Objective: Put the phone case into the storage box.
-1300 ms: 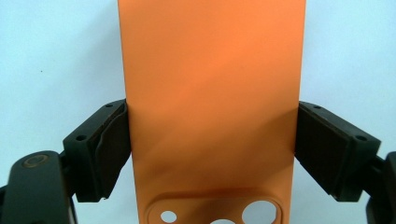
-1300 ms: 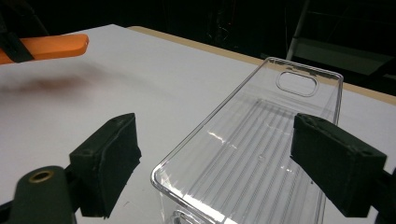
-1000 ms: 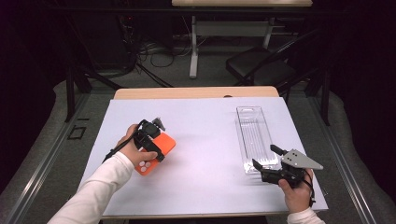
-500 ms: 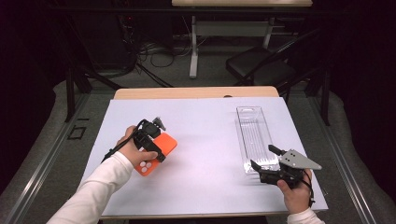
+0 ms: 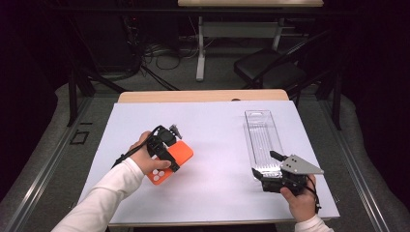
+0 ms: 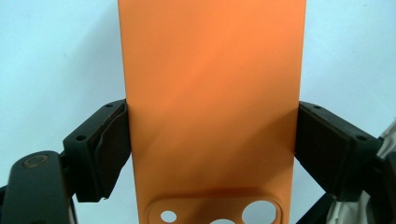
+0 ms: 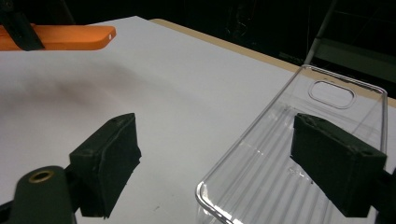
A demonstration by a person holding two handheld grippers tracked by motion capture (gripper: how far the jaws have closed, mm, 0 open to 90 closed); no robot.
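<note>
Matt orange case (image 6: 210, 93) (clear glossy tray (image 5: 263, 140))

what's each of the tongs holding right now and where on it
Left tongs clamp the orange phone case across its long side edges, near the camera cutout. Right tongs hold nothing.

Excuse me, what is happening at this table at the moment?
A person works at a white table with a gripper in each hand. The left gripper clamps an orange phone case by its two long edges and holds it just above the table. The right gripper is open at the near end of a clear plastic tray, which lies on the table and is not gripped yet.
</note>
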